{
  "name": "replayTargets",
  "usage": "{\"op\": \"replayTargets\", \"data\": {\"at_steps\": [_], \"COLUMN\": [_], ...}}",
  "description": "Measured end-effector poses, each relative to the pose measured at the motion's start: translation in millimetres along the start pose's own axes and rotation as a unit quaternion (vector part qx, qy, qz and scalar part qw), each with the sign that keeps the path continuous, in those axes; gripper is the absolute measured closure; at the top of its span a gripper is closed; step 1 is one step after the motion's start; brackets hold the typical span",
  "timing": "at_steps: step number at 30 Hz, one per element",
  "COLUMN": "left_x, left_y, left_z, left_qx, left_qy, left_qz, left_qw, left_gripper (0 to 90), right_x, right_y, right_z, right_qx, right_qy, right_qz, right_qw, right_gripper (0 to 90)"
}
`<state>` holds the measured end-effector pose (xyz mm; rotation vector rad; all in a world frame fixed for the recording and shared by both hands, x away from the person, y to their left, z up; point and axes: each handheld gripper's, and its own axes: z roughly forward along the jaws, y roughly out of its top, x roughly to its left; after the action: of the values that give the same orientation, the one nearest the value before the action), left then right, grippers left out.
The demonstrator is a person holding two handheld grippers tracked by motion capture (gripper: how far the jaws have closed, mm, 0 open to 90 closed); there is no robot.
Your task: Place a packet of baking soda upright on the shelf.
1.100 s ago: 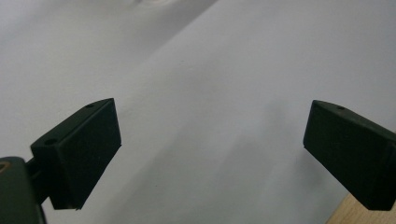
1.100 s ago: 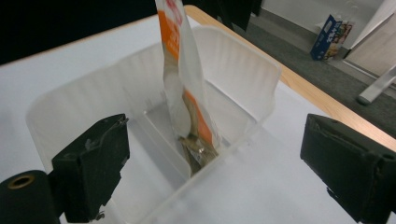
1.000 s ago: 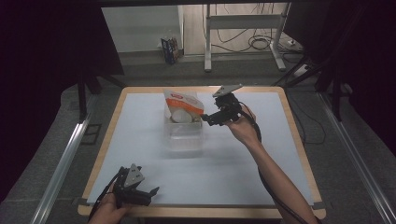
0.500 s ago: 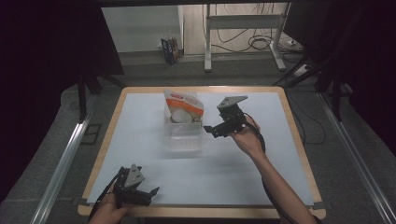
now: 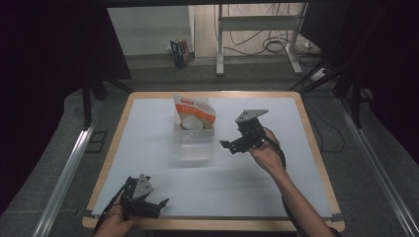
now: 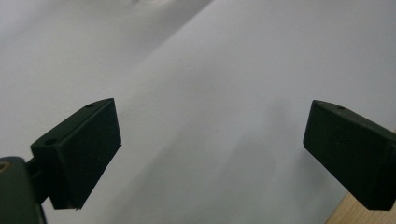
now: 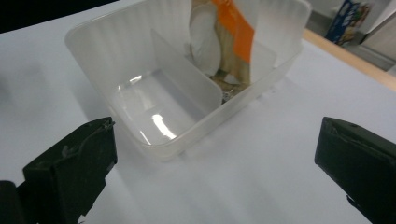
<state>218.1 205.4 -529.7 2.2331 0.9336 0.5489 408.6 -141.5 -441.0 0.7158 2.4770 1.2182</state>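
Left gripper (image 5: 157, 203): at the near-left edge of the white-topped, wood-rimmed table (image 5: 296, 197), hand low, jaws level and spread wide w/ nothing between. Centre: clear plastic two-compartment tray (image 5: 196, 143); orange-and-white snack pouch (image 5: 193, 112) stands upright in its far compartment, near compartment bare. Right gripper (image 5: 228, 146): just beside the tray's right side, not touching; forearm comes up from the near-right edge, wrist bent, jaws aimed left at the tray. Jaws have just been opening, now released, nothing between.
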Motion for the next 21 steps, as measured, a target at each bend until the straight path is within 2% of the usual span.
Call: {"op": "replayTargets", "data": {"at_steps": [10,21], "left_x": [-0.8,-0.8], "left_y": [0.2,0.0], "left_z": [0.2,0.0], "left_qx": [0.001,0.000], "left_qy": [0.001,0.001], "left_qz": [0.004,0.004], "left_qw": [1.0000,1.0000], "left_gripper": [4.1,4.1], "right_x": [1.6,7.3], "right_y": [-12.9,-27.7], "right_z": [-6.0,-20.2], "right_qx": [0.012,0.017], "right_qy": [-0.004,-0.002], "right_qz": [0.001,0.004], "right_qw": [0.9999,0.9999], "right_gripper": [0.0,0.0]}}
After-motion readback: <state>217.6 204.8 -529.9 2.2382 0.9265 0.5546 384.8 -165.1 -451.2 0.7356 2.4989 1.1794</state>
